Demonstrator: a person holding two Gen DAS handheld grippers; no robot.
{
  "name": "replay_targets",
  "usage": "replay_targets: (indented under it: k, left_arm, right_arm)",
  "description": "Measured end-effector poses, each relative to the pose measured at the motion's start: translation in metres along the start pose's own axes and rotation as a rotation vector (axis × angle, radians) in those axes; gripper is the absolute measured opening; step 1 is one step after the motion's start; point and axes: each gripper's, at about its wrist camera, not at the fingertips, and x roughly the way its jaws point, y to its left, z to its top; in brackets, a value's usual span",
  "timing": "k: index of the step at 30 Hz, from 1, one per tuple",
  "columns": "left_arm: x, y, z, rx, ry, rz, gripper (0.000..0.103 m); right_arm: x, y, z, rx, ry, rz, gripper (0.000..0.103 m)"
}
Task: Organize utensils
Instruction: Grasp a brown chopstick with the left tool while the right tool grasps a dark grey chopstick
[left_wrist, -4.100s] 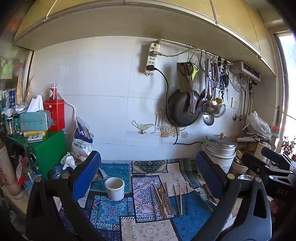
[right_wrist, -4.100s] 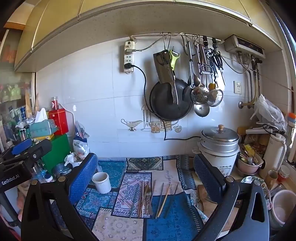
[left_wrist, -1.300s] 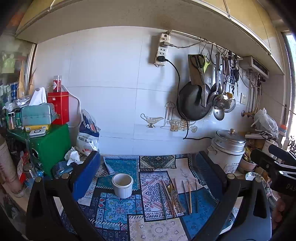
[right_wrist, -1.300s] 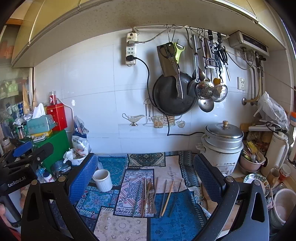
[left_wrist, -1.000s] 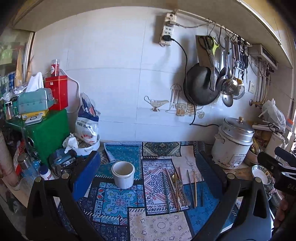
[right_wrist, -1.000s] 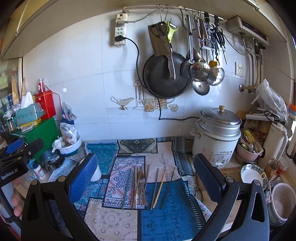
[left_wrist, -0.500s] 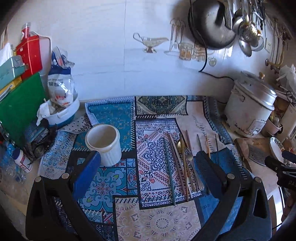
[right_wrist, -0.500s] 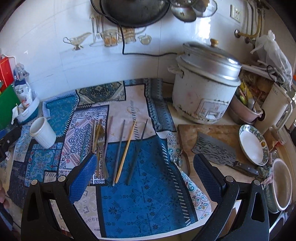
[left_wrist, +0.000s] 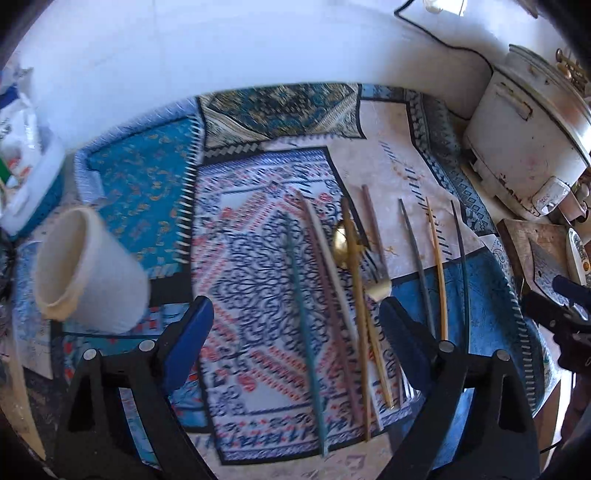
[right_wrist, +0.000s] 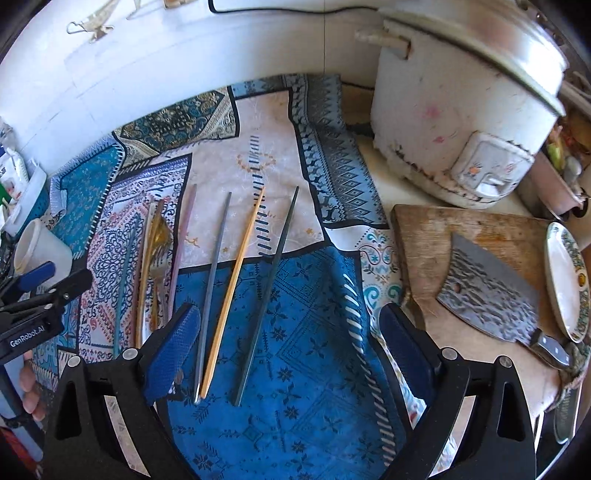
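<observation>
Several chopsticks lie side by side on a patterned cloth (left_wrist: 147, 192): a teal one (left_wrist: 303, 317), a grey one (right_wrist: 212, 288), a wooden one (right_wrist: 236, 273) and a dark one (right_wrist: 269, 284). A gold spoon (left_wrist: 341, 240) and a fork (left_wrist: 376, 273) lie among them. A white cup (left_wrist: 85, 269) stands upright at the left. My left gripper (left_wrist: 295, 328) is open above the teal chopstick and the ones beside it. My right gripper (right_wrist: 290, 332) is open and empty above the dark chopstick.
A white rice cooker (right_wrist: 461, 122) stands at the back right. A wooden cutting board (right_wrist: 480, 266) carries a cleaver (right_wrist: 491, 299), with a plate (right_wrist: 565, 273) beside it. A white bowl (left_wrist: 33, 184) with packets sits at the far left by the wall.
Both grippers have tilted down from the wall and come closer to the cloth. The utensils look much larger now. Both stay open.
</observation>
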Motion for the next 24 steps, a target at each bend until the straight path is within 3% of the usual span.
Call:
replay_targets:
  k: [4, 9, 14, 19, 24]
  left_arm:
    - [0.030, -0.012, 0.012, 0.007, 0.064, -0.010, 0.083]
    - [0.055, -0.014, 0.020, -0.028, 0.139, -0.057, 0.065]
    - [0.071, -0.014, 0.026, -0.042, 0.182, -0.105, 0.046]
    - [0.081, -0.013, 0.034, -0.054, 0.198, -0.159, 0.034]
    - [0.083, -0.014, 0.043, -0.045, 0.208, -0.184, 0.029]
  right_arm:
    - [0.025, -0.007, 0.013, -0.005, 0.053, 0.034, 0.089]
    - [0.052, -0.011, 0.027, 0.003, 0.114, 0.069, 0.075]
    - [0.074, -0.015, 0.033, 0.048, 0.172, 0.079, 0.054]
    - [0.088, -0.018, 0.034, 0.115, 0.208, 0.106, 0.043]
    - [0.095, -0.013, 0.037, 0.140, 0.218, 0.092, 0.033]
